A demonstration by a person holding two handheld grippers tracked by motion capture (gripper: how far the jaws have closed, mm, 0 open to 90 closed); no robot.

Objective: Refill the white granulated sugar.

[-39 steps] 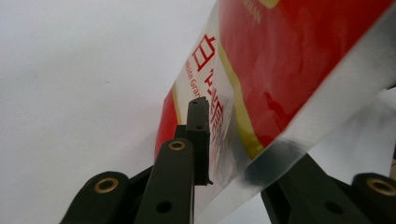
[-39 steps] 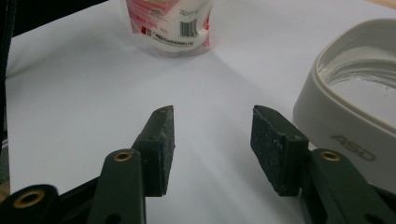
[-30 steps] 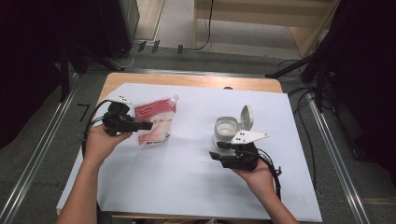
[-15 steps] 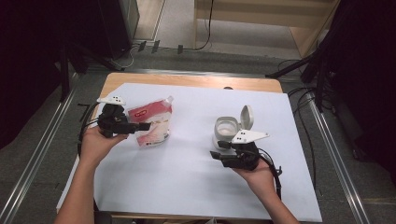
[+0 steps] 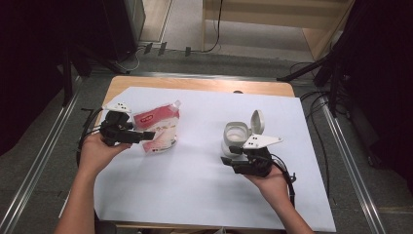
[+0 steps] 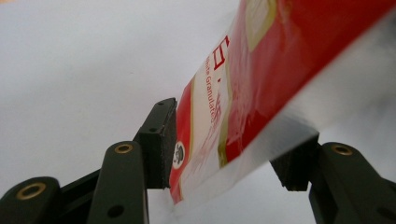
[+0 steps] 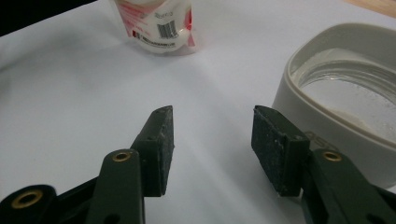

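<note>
Count of things on the table

There is one red-and-white pouch (image 5: pixel 158 129), one white jar (image 5: pixel 237 136) with one hinged lid (image 5: pixel 256 121) standing open on it, one white sheet (image 5: pixel 195 185) covering most of one wooden table (image 5: pixel 204 84), two grippers, the left gripper (image 5: pixel 146 135) and the right gripper (image 5: pixel 225 160), each with two black jaws, and two hands, one to each gripper.
</note>
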